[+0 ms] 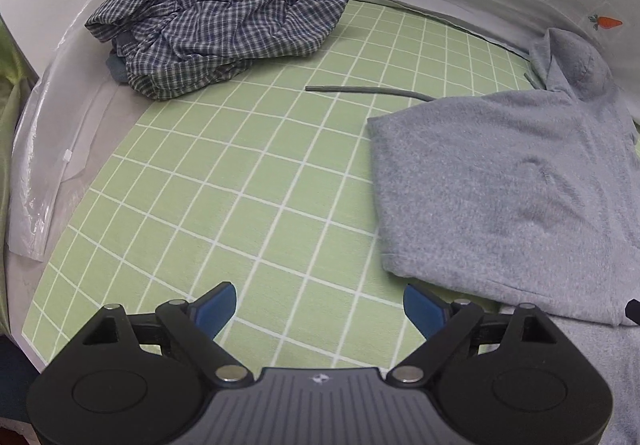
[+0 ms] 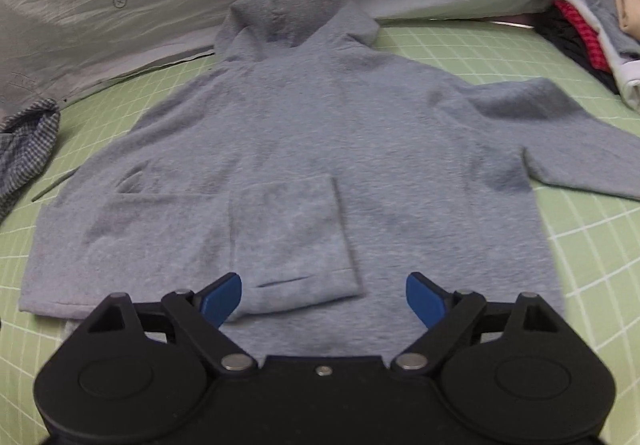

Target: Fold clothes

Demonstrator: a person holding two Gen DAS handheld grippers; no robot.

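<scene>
Green grid mat [image 1: 240, 185] under everything. I see grey hoodie [image 2: 304, 133] flat, one sleeve folded in; left hand-held gripper [image 1: 320, 309] and right hand-held gripper [image 2: 324, 299] both wide, empty. Checked shirt [image 1: 216, 29] crumpled nearby.

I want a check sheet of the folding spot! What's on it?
Surface: green grid mat.
Job's things: grey hoodie lies flat, one sleeve folded over the body, the other sleeve spread out; checked shirt crumpled.
Clutter: clothes pile; clear plastic bag.
Grippers: left gripper and right gripper open, holding nothing.
Cables: nothing seen; only the hoodie's drawstring.
Surroundings: grey printed sheet behind.
</scene>
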